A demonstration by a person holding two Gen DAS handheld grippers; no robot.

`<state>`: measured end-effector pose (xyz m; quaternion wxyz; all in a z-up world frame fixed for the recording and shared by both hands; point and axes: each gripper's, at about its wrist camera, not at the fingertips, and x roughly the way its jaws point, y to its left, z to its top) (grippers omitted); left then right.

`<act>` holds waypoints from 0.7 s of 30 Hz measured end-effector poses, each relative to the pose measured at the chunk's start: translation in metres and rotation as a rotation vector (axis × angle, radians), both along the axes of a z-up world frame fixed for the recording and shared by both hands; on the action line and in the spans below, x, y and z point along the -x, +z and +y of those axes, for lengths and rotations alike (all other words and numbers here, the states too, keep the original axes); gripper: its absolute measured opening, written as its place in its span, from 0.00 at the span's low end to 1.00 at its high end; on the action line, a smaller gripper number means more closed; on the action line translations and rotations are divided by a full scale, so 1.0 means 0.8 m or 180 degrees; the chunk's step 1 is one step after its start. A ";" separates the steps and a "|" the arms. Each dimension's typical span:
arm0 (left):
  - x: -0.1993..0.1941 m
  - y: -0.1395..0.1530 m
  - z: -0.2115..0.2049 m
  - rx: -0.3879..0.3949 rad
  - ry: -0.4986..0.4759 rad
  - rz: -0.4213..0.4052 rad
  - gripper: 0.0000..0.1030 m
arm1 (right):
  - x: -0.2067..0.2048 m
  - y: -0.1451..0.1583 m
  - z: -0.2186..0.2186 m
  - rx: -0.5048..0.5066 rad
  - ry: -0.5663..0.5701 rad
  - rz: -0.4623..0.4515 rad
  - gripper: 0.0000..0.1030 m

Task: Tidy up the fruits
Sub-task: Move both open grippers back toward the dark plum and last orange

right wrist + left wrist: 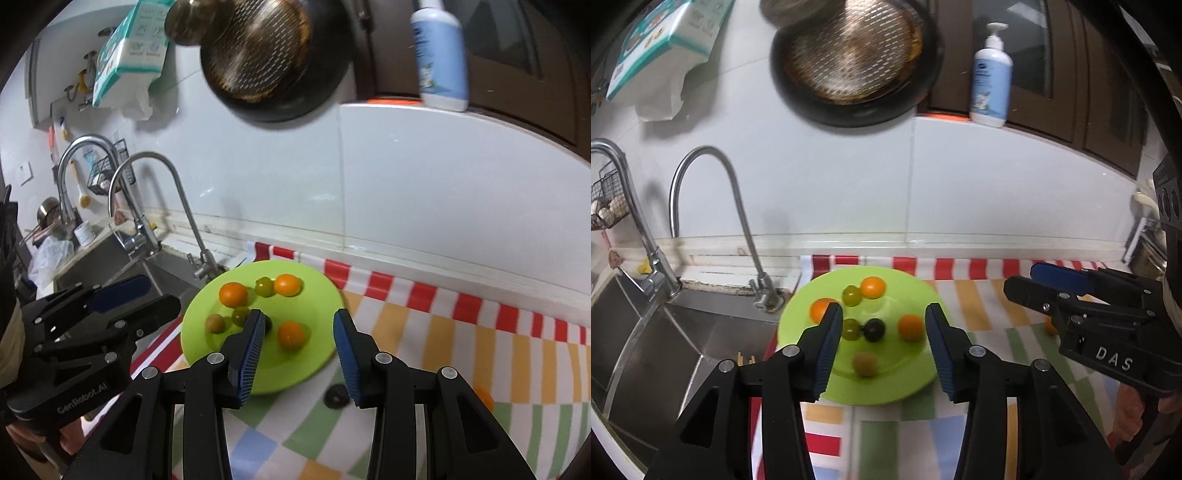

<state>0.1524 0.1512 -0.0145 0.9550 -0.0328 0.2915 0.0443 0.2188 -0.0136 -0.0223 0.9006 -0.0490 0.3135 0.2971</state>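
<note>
Both my grippers are up over the counter right now, nothing in either one. My left gripper [882, 325] has its blue-padded jaws apart with only air between them, and my right gripper [299, 332] is parted and empty too.

The fruit sits on the round lime-green plate [317, 295] on the striped, checked tablecloth [443, 332], just beside the steel sink [665, 339]. On it: three small orange fruits [233, 294], two green grape-like ones [264, 286], a brownish-green one [215, 323] and a dark round one [874, 329]. One more orange fruit [484, 398] lies off the plate on the cloth to the right, half hidden behind my right gripper's finger.
</note>
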 end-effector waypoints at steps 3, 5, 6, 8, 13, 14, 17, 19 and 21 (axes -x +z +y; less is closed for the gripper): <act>0.007 0.009 -0.018 -0.0039 -0.0069 -0.0069 0.53 | 0.009 0.010 -0.020 0.0002 -0.0101 -0.0077 0.39; 0.010 0.014 -0.032 -0.0069 -0.0153 -0.0107 0.55 | 0.015 0.017 -0.034 0.0009 -0.0163 -0.0134 0.39; 0.012 0.016 -0.039 -0.0073 -0.0191 -0.0121 0.55 | 0.018 0.019 -0.040 0.0011 -0.0188 -0.0153 0.39; 0.013 0.019 -0.052 -0.0060 -0.0267 -0.0138 0.57 | 0.023 0.024 -0.053 -0.0007 -0.0243 -0.0176 0.39; 0.013 0.020 -0.078 -0.0038 -0.0346 -0.0173 0.63 | 0.032 0.026 -0.081 -0.0037 -0.0353 -0.0203 0.47; 0.013 0.018 -0.083 -0.0036 -0.0352 -0.0184 0.65 | 0.033 0.026 -0.087 -0.0033 -0.0395 -0.0215 0.47; 0.015 0.014 -0.094 -0.0026 -0.0306 -0.0235 0.71 | 0.034 0.024 -0.104 -0.0053 -0.0515 -0.0218 0.47; 0.015 0.010 -0.101 -0.0060 -0.0286 -0.0259 0.73 | 0.034 0.020 -0.118 -0.0059 -0.0616 -0.0226 0.47; 0.014 0.004 -0.108 -0.0105 -0.0274 -0.0236 0.73 | 0.033 0.017 -0.127 -0.0053 -0.0697 -0.0211 0.47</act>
